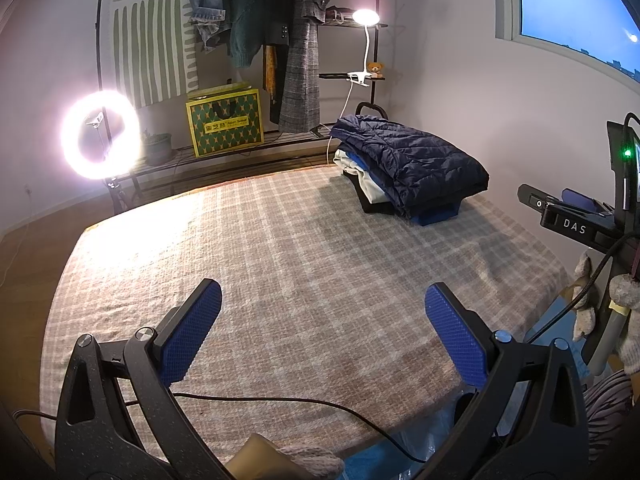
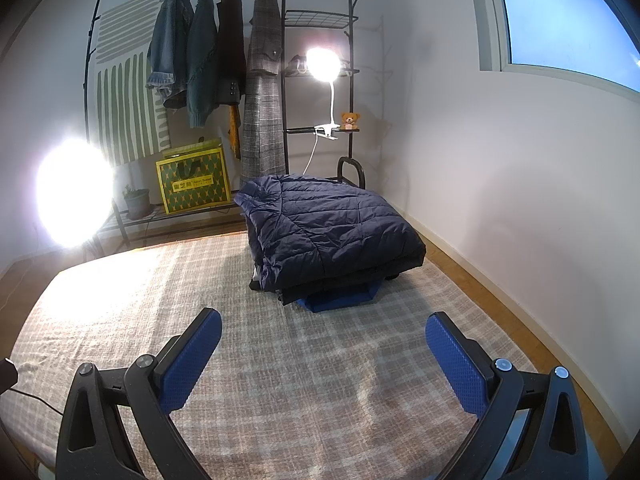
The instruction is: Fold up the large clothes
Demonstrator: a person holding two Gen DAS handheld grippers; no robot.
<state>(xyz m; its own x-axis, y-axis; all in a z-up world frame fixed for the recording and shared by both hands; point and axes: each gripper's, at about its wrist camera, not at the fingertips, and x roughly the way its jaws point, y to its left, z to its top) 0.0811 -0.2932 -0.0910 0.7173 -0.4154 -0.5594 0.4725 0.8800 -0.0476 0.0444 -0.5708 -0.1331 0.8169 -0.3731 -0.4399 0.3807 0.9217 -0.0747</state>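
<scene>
A beige-and-grey plaid blanket (image 2: 280,360) covers the flat work surface in a small pale-walled room, where I hold both tools above bare cloth. My left gripper (image 1: 322,328) hangs with its blue textured pads spread wide and nothing between them; my right gripper (image 2: 324,356) is likewise released and empty. The folded navy quilted puffer jacket (image 2: 332,228) tops a stack of folded clothes (image 1: 368,176), white and blue layers showing beneath it, at the far right part of the blanket, well apart from both tools. Behind the blanket's far edge stands a black metal garment rack (image 2: 284,80) hung with denim, green knit and grey check coats, a yellow-and-green patterned gift box (image 2: 192,184) and a small potted plant (image 2: 136,202) on its low shelf. A glaring ring light (image 1: 100,134) burns at left; a white clip-on lamp (image 2: 323,65) and a small teddy bear (image 2: 350,121) sit on the rack's side shelves. Wooden floor (image 2: 480,280) borders the right edge below a window (image 2: 560,12). A black cable (image 1: 280,400) crosses the near edge. The blanket's middle and left lie open.
</scene>
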